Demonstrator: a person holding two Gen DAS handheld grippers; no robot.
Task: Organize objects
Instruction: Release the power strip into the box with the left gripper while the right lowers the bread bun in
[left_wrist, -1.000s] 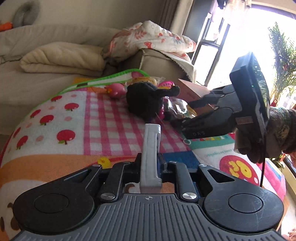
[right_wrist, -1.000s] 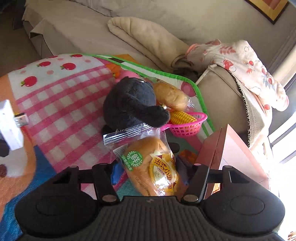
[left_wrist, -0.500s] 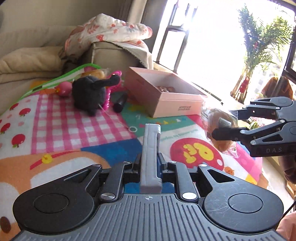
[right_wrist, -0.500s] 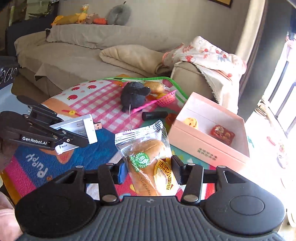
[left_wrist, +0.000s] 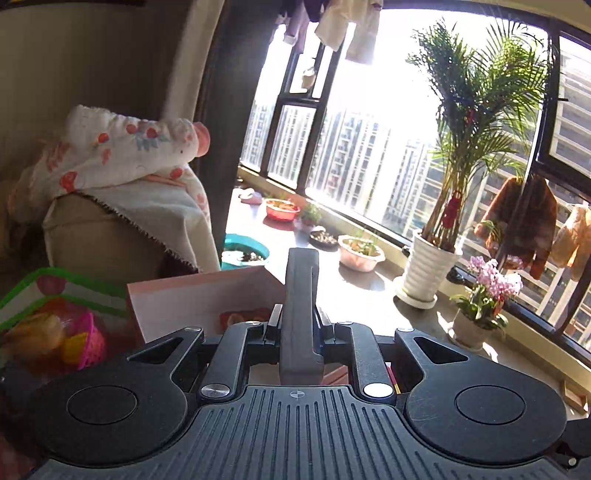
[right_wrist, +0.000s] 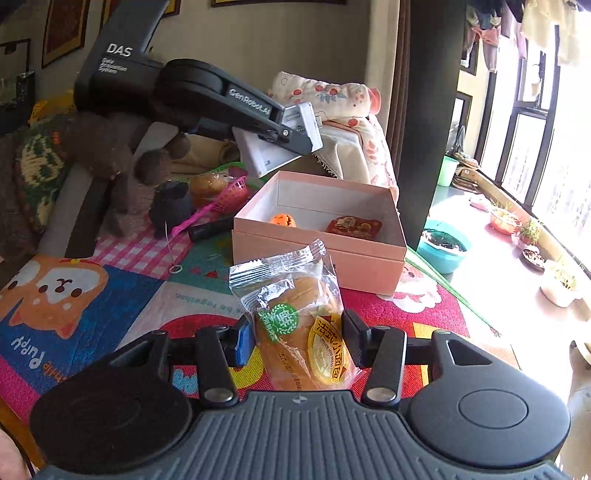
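Observation:
My right gripper (right_wrist: 295, 341) is shut on a packaged bread roll (right_wrist: 299, 325) and holds it above the colourful play mat, in front of the open pink box (right_wrist: 325, 254). The box holds an orange toy (right_wrist: 282, 220) and a red packet (right_wrist: 352, 226). My left gripper (left_wrist: 300, 325) is shut on a flat white card-like device (left_wrist: 301, 306); the right wrist view shows it (right_wrist: 273, 147) held above the box's far left corner. The box (left_wrist: 199, 299) lies just beyond the left fingers.
A black plush toy (right_wrist: 171, 206), a pink basket with a wrapped bun (right_wrist: 221, 190) and a black cylinder (right_wrist: 210, 229) lie left of the box. A sofa arm with a floral blanket (left_wrist: 122, 158) stands behind. Potted plants (left_wrist: 432, 266) line the window ledge to the right.
My left gripper has swung right and up to above the box, still holding the white device. My right gripper has carried the bread closer to the box's front.

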